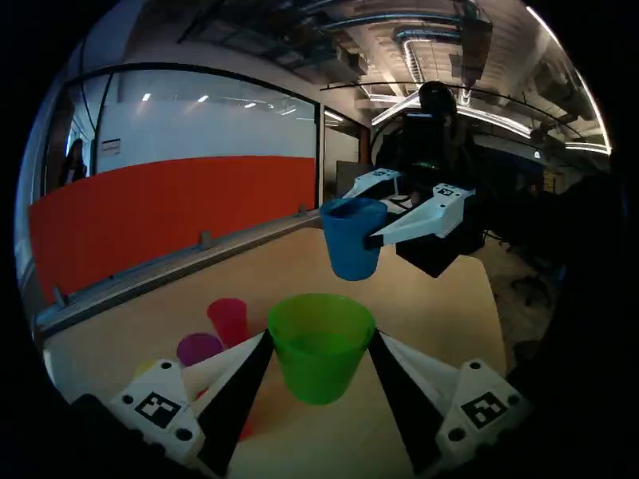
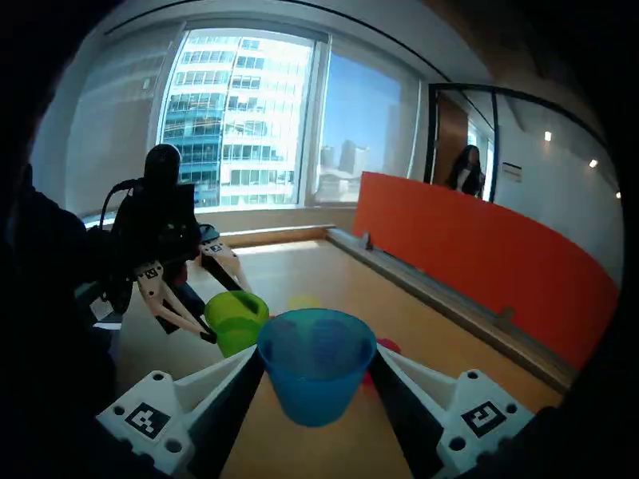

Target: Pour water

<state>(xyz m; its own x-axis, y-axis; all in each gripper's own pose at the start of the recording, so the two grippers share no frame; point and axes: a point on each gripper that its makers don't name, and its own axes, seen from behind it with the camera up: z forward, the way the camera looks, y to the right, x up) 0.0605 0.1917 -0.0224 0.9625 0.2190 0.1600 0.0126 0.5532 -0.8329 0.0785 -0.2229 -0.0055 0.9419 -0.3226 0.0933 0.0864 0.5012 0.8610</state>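
Daylight from tall glass windows (image 2: 240,120) at upper centre floods the right gripper view and throws its left side into dark silhouette. The left gripper view is dimmer, lit by ceiling strip lights (image 1: 395,108) at upper right. Fisheye distortion bends every edge.

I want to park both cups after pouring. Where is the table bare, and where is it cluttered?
The table is bare beneath the blue cup, from the green cup to its far edge, and along the rail below the orange panel. Crowded: the red cup and purple cup beside the left gripper.
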